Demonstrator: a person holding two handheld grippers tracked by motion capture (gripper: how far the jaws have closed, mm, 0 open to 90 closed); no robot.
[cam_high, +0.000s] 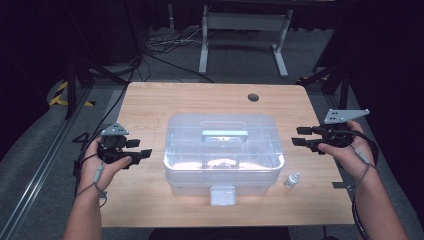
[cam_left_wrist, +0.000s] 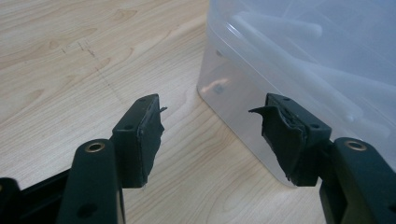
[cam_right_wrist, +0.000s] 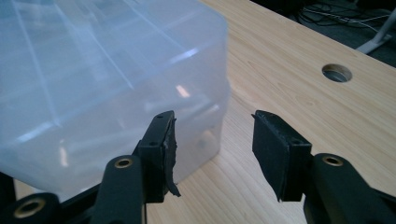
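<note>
Both forearms reach in low over the worktop (cam_high: 150, 100), hands level. The left gripper (cam_high: 142, 150) and the right gripper (cam_high: 300, 136) point inward at each other, jaws wide apart and holding nothing. The clear plastic box (cam_high: 222, 150) stands between them, lid shut, near each gripper's tips but apart. A small white bottle (cam_high: 292, 180) stands beside the box, below the right gripper.

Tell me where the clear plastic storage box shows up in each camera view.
High view: clear box at table centre, between both grippers.
Left gripper view: upper right, its corner behind the right jaw.
Right gripper view: upper left, behind the left jaw.
Shared landmark: the wooden table.
</note>
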